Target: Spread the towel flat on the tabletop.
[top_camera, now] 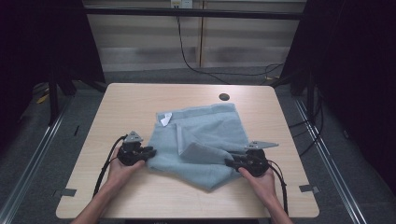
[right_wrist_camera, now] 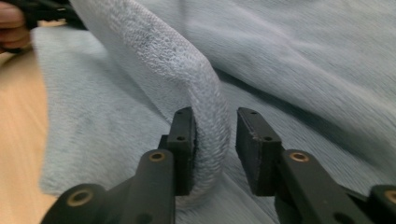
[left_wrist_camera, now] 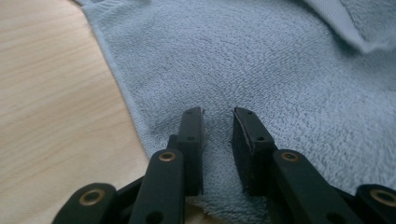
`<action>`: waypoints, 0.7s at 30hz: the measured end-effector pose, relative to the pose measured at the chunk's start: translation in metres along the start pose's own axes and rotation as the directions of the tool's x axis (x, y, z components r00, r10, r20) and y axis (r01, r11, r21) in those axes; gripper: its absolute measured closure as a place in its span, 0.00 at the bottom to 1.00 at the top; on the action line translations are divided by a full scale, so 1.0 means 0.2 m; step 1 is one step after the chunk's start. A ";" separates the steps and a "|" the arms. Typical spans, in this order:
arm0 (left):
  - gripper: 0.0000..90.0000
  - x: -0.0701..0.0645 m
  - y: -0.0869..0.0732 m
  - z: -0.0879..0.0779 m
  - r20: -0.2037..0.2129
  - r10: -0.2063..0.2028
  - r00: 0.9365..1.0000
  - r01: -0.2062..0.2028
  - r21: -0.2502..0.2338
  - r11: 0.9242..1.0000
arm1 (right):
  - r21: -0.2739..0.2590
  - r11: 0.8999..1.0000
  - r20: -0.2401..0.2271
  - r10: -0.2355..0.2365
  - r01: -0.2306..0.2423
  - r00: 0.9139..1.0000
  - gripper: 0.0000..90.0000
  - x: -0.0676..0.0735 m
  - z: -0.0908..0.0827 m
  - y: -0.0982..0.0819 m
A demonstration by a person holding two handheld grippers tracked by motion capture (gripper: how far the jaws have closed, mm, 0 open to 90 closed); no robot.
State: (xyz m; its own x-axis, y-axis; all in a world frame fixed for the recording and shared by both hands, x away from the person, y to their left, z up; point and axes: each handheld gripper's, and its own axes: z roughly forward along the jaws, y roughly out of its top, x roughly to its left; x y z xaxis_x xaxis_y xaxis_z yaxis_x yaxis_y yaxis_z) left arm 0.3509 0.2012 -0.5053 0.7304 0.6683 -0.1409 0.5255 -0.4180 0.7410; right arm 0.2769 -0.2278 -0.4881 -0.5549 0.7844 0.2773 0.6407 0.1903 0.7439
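On table (top_camera: 140, 100), 1 towel (top_camera: 205, 128), 2 claws, seemingly parted.

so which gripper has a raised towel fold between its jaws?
The right gripper: a rolled fold of the towel stands between its jaws. The left gripper has only flat cloth there.

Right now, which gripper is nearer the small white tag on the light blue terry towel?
Left. The left gripper sits at the towel's left edge, just below the white tag; the right gripper is at the lower right edge, farther off.

dim room, soft shadows, right gripper view blurry
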 end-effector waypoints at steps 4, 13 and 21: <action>0.81 0.00 -0.01 -0.01 0.008 0.013 1.000 -0.013 0.004 1.000 | -0.024 1.000 0.073 -0.015 0.017 0.997 0.66 -0.01 -0.04 0.06; 0.76 0.02 0.01 0.00 0.032 -0.030 0.999 0.030 -0.002 1.000 | -0.059 0.996 -0.063 -0.070 0.067 0.995 0.59 0.01 0.04 0.24; 0.71 0.15 0.10 -0.01 0.022 -0.109 0.994 0.110 -0.046 0.993 | -0.011 0.992 -0.133 -0.124 0.124 0.983 0.50 0.10 0.37 0.42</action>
State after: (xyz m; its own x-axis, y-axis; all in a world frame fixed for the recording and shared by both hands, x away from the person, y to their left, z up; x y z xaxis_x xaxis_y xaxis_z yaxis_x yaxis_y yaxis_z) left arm 0.3822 0.2138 -0.4944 0.6782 0.6961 -0.2355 0.5820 -0.3133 0.7504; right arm 0.3589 -0.1533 -0.4652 -0.6957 0.6693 0.2608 0.5612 0.2797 0.7790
